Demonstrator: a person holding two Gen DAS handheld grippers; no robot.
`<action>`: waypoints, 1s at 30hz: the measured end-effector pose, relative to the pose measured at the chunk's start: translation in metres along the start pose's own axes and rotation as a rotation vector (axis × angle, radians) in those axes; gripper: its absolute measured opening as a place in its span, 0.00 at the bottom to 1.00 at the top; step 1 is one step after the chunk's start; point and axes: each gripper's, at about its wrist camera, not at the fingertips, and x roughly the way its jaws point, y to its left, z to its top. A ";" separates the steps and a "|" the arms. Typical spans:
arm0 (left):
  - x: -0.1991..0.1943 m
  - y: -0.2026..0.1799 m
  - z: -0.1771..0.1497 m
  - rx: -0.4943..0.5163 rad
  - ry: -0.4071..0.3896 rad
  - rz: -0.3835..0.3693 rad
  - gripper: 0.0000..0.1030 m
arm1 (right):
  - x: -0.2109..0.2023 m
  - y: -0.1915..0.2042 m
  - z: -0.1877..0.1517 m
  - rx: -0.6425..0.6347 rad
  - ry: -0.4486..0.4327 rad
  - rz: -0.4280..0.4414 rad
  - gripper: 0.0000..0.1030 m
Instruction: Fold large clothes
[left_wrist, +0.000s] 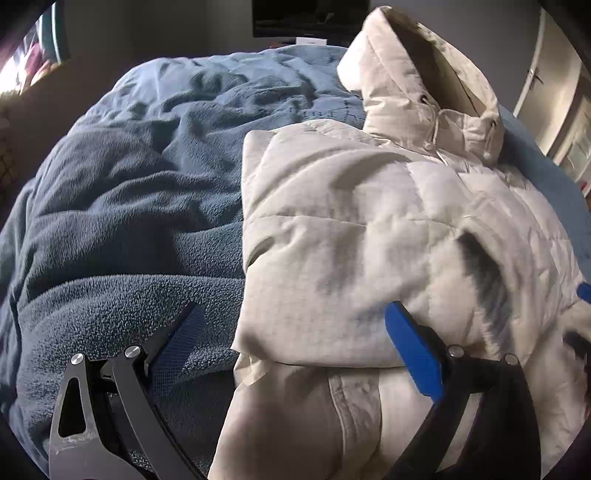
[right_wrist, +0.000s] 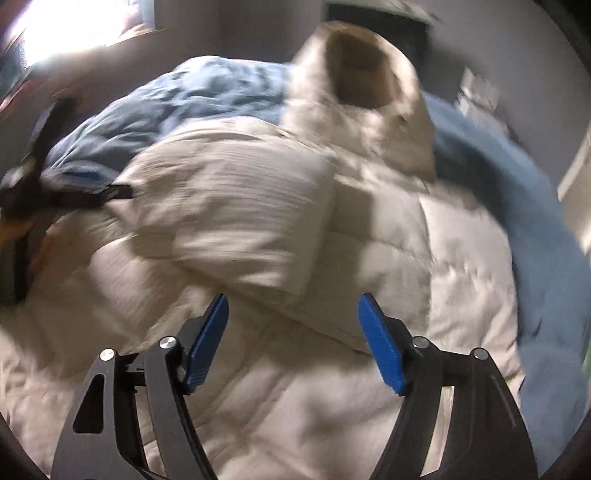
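A bed (left_wrist: 110, 229) covered by a rumpled blue fleece blanket (left_wrist: 140, 177) fills your view, and on its right side lies the white quilted hooded jacket (left_wrist: 351, 229), hood (left_wrist: 417, 85) at the far end and one padded sleeve (right_wrist: 236, 218) folded across its front. Your left tongs (left_wrist: 299, 350) stand wide apart, one blue pad over the blanket and the other over the jacket's near edge, gripping nothing. Your right tongs (right_wrist: 291, 339) also stand apart above the jacket, nothing pinched between them.

Rumpled blue fleece blanket (left_wrist: 122, 192) over a bed, grey wall (left_wrist: 155, 29) behind, bright window (right_wrist: 92, 26) at left.
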 end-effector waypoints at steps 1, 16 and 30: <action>0.001 0.002 0.000 -0.008 0.004 -0.004 0.92 | -0.006 0.013 0.003 -0.055 -0.029 0.001 0.71; 0.002 -0.001 0.000 -0.001 0.003 -0.011 0.92 | 0.037 0.109 0.032 -0.363 -0.003 -0.024 0.73; -0.004 -0.004 -0.001 0.015 -0.022 -0.010 0.92 | -0.038 0.028 0.034 -0.106 -0.136 -0.040 0.46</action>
